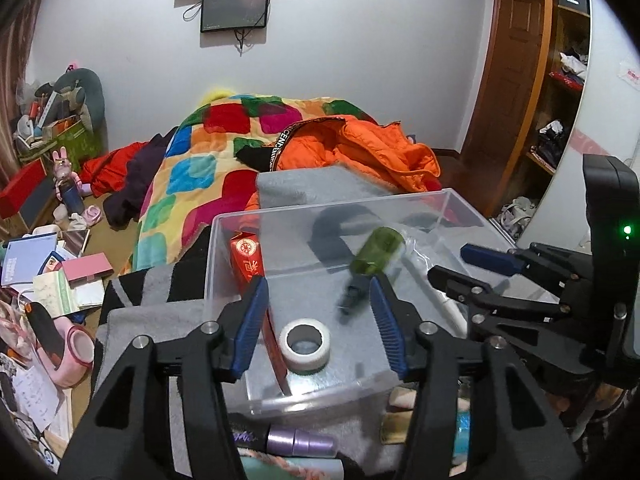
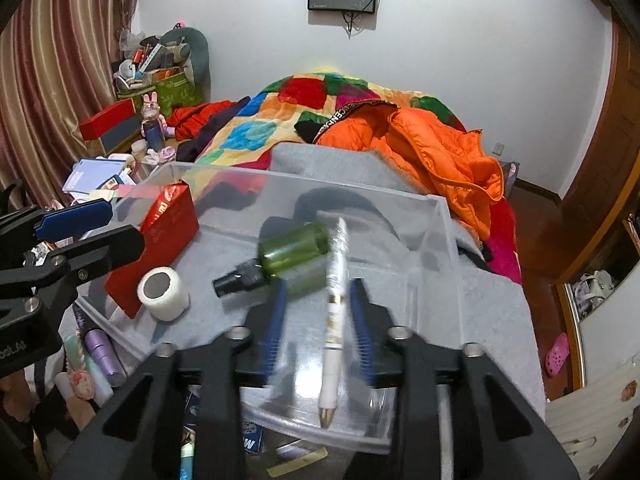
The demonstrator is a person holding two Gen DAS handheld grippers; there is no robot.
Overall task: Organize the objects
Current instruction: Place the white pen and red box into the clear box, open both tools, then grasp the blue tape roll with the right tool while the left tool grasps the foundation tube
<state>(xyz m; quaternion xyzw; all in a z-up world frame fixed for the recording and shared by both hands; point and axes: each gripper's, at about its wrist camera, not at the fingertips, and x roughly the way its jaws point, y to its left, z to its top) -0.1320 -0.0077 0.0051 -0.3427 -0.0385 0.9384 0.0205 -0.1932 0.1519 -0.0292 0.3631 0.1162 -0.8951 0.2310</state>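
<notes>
Right wrist view showing right tongs (image 2: 318,312) spread open, letting go of white pen (image 2: 334,320) into clear box (image 2: 440,232). Left tongs (image 1: 320,320) also open, dropping green bottle (image 1: 376,250). Next: reaching for purple tube (image 2: 104,350) beside box.

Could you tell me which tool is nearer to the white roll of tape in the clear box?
Left. The left tool stands open directly over the tape roll, which shows between its fingers. The right tool is off to the side, straddling the white pen.
</notes>
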